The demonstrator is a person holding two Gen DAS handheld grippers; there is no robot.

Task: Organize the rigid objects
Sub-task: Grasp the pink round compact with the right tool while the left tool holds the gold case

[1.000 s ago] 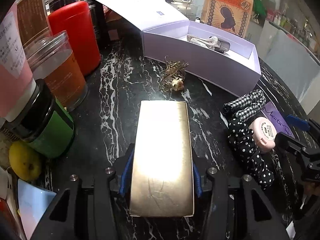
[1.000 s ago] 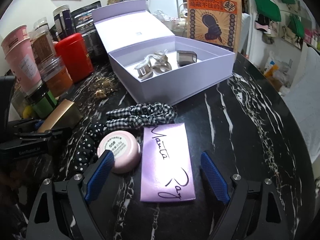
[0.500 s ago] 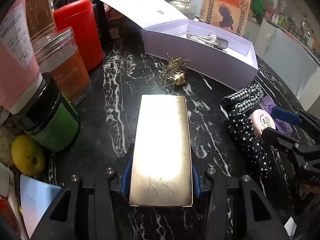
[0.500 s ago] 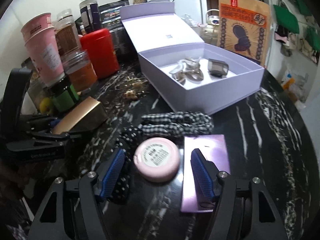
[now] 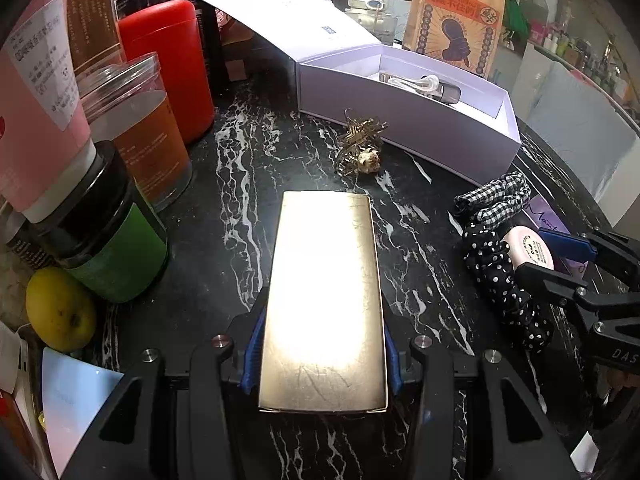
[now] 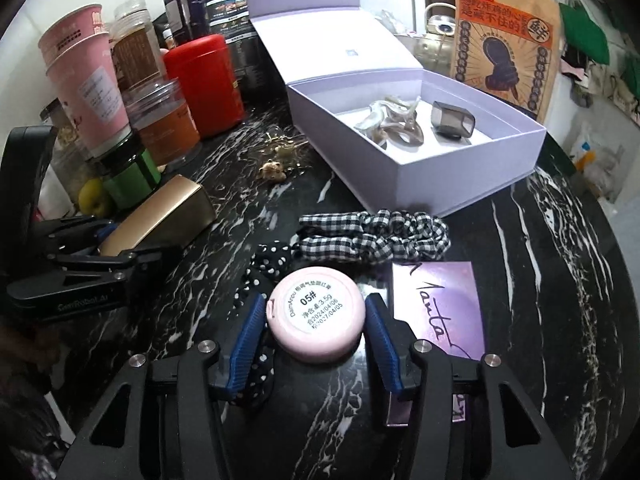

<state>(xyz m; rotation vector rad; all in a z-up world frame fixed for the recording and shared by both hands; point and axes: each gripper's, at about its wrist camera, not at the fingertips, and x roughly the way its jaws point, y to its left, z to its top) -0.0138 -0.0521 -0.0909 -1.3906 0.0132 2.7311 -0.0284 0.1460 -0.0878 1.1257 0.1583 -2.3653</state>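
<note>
My left gripper is shut on a flat gold box, held low over the black marble table; the box also shows in the right wrist view. My right gripper has its blue pads on both sides of a round pink compact, also in the left wrist view; the pads look closed against its rim. The open lilac box behind holds a clear hair claw and a grey clip.
A checked scrunchie, a dotted scrunchie and a purple card lie around the compact. A gold wire ornament lies near the lilac box. Jars, a red tin, cups and a yellow fruit crowd the left.
My right gripper moved left from over the purple card to the pink compact and closed its pads around it. My left gripper drew back slightly with the gold box.
</note>
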